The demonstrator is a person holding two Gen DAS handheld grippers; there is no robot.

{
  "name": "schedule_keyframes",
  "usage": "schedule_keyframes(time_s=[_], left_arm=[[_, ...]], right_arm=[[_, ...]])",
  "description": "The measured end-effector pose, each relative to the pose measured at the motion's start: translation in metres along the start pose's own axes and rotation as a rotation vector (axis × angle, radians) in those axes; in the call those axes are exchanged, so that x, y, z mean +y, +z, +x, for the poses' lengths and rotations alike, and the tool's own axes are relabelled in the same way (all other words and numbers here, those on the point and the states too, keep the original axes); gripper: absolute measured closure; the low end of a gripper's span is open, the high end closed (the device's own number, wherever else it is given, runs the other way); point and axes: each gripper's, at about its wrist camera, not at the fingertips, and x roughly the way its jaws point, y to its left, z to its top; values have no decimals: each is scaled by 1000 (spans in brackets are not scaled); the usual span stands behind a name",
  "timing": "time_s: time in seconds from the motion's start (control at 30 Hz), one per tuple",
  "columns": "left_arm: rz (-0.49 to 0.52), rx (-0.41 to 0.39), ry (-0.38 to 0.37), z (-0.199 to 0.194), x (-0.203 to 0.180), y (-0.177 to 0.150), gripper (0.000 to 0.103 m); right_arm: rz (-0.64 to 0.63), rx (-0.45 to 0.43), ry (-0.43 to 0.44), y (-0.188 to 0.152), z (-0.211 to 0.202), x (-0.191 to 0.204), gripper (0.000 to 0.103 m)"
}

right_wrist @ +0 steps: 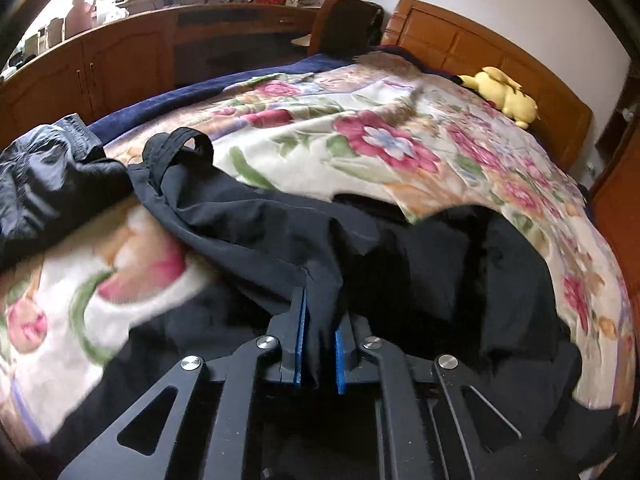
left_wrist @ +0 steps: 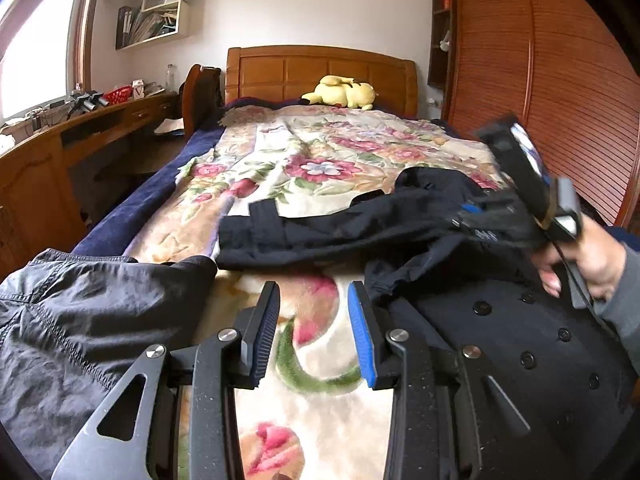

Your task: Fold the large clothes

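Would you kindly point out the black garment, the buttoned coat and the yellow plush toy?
black garment (right_wrist: 248, 220), right wrist view, spread fabric beyond the claw.
buttoned coat (left_wrist: 520, 344), left wrist view, button front.
yellow plush toy (left_wrist: 340, 92), left wrist view, body.

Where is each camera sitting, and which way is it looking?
Left wrist view: sits on the left tool, open over the flowery blanket, facing the headboard; shows the right hand with its tool.
Right wrist view: sits on the right tool, shut on the black garment, facing the desk and headboard; no hand shows.
Both show: blanket, black garment, yellow plush toy.
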Motion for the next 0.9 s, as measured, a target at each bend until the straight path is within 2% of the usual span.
schedule_keyframes(time_s=[0.17,0.23,0.33,0.43,0.5,0.57,0.67,0.9], left_arm=[[-8,5,4,2,2,-2,67],[-11,5,9,2,2,-2,67],[-1,4,19,2,-1,-2,67],[6,5,25,3,-2,-3,67],[5,9,33,3,-1,-3,67],[-3,10,38,3,3,-3,67],[-11,6,47,2,8,-2,67],[-27,4,69,-1,24,-4,67]], right_arm=[[84,40,41,-53,-11,-11,92],[96,48,48,-64,-16,-9,92],[60,6,15,-67,-33,-4,91],[35,-97,-5,-58,-59,6,65],[27,-166,-3,-50,-75,14,39],[18,-194,15,-39,-77,25,33],[-18,-193,105,-20,-61,49,33],[-87,-44,213,19,23,95,33]])
